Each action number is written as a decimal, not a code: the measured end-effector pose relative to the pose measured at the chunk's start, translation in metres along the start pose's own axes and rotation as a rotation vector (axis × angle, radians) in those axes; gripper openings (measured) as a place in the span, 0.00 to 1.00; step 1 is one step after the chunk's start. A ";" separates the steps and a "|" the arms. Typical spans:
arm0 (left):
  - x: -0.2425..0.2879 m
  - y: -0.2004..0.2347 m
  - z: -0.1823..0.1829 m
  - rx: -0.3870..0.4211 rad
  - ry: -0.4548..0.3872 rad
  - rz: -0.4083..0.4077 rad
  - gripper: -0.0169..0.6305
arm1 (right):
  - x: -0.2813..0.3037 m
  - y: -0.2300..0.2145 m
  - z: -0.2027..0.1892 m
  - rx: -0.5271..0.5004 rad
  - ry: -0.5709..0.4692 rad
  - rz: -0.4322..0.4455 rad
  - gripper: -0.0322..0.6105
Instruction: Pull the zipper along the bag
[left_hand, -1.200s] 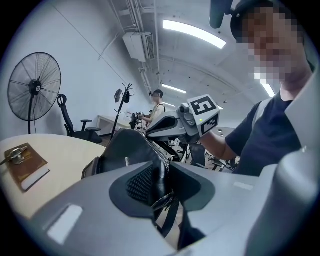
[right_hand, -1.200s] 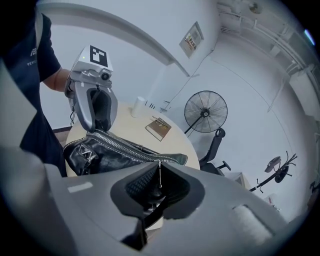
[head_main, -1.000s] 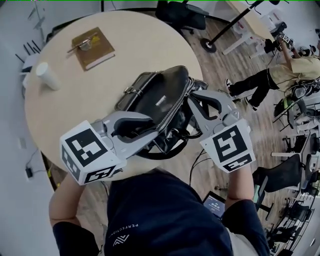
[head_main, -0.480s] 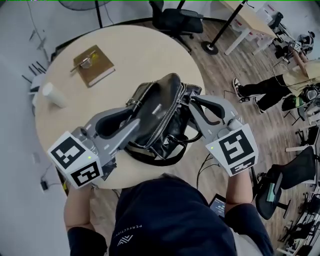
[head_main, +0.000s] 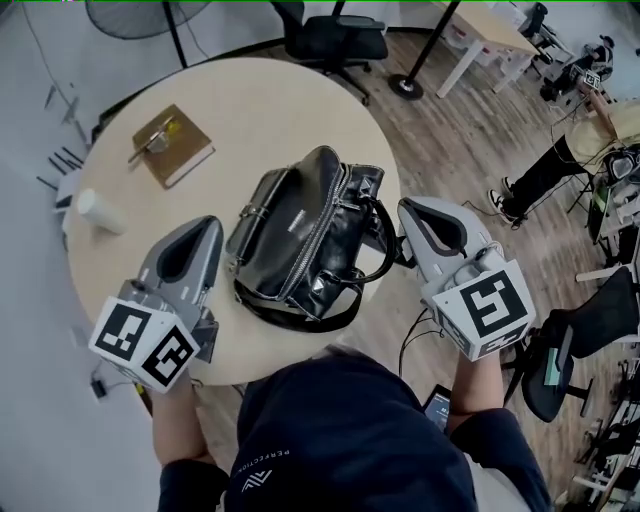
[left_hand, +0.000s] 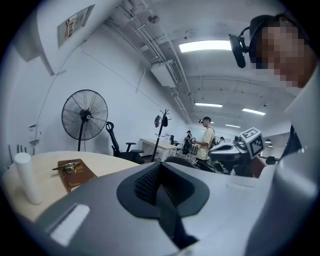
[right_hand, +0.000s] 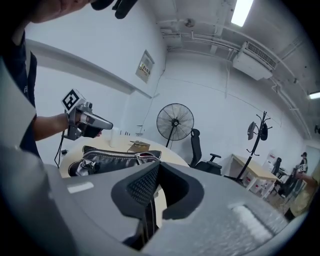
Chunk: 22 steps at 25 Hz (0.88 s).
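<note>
Nearest to us, the left gripper (head_main: 203, 228) and the right gripper (head_main: 412, 208) flank the bag (head_main: 300, 235) without touching it. Both pairs of jaws have just closed and now stand pressed together, with nothing pinched between them. The bag is black, glossy leather and lies on its side close to the near edge of the round worktop (head_main: 270, 100). Its zipper (head_main: 322, 225) shows as one silver line of teeth along the top. A silver buckle sits on its left face, a handle arches at its right, and a strap loops out along its near side.

We cannot pick out the zipper pull from above; it is too small. In the left gripper view the gripper's own body covers the bag. In the right gripper view only the bag's top and one end show.

Farther back on the worktop lie a brown book (head_main: 172, 148) and a white cup (head_main: 100, 212), well apart from the bag. Beyond stand a fan (head_main: 130, 15) and an office chair (head_main: 335, 40).
</note>
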<state>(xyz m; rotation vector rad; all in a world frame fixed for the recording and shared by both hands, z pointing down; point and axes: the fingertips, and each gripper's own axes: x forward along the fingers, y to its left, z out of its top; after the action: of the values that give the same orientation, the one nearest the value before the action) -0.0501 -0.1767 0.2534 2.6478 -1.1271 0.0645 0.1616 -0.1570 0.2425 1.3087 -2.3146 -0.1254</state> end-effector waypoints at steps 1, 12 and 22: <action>0.000 0.002 -0.002 0.007 0.003 0.021 0.03 | -0.002 0.002 0.000 0.017 -0.008 0.007 0.05; -0.008 0.006 -0.014 -0.039 0.017 0.096 0.03 | -0.009 0.025 -0.004 0.165 -0.050 0.093 0.05; -0.017 -0.009 -0.027 -0.069 0.039 0.093 0.12 | -0.015 0.038 -0.007 0.212 -0.072 0.161 0.05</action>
<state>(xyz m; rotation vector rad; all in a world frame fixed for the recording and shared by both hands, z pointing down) -0.0545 -0.1520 0.2747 2.5228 -1.2167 0.0930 0.1418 -0.1230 0.2550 1.2257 -2.5404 0.1307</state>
